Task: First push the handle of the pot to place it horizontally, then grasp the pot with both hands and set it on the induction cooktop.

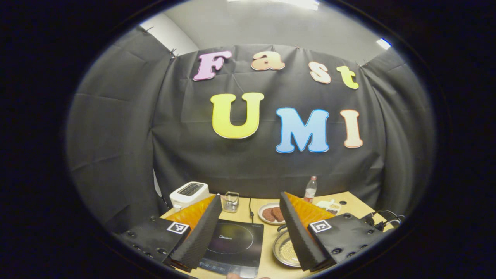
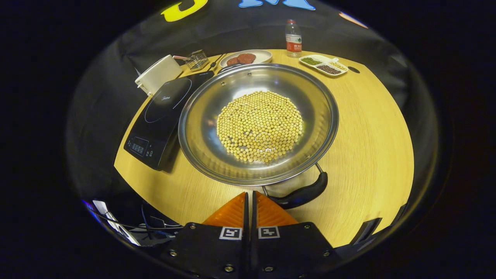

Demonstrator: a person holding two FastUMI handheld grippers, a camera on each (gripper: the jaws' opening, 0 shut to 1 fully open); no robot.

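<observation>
A: What takes up the most room?
B: The wooden table (image 2: pixel 368 128), spanning the right gripper view. At its centre sits the steel pot (image 2: pixel 201 128) holding yellow beans (image 2: pixel 259 126).
A: And the cooktop?
B: The induction cooktop (image 2: pixel 161 112) lies left of centre, touching the pot's rim. The pot's dark handle (image 2: pixel 304 193) curves at lower centre.
A: The tongs?
B: The right gripper (image 2: pixel 250 197) is clenched on nothing, low in the frame beside the handle. The left gripper (image 1: pixel 250 201) is spread wide, bottom of the left gripper view.
</observation>
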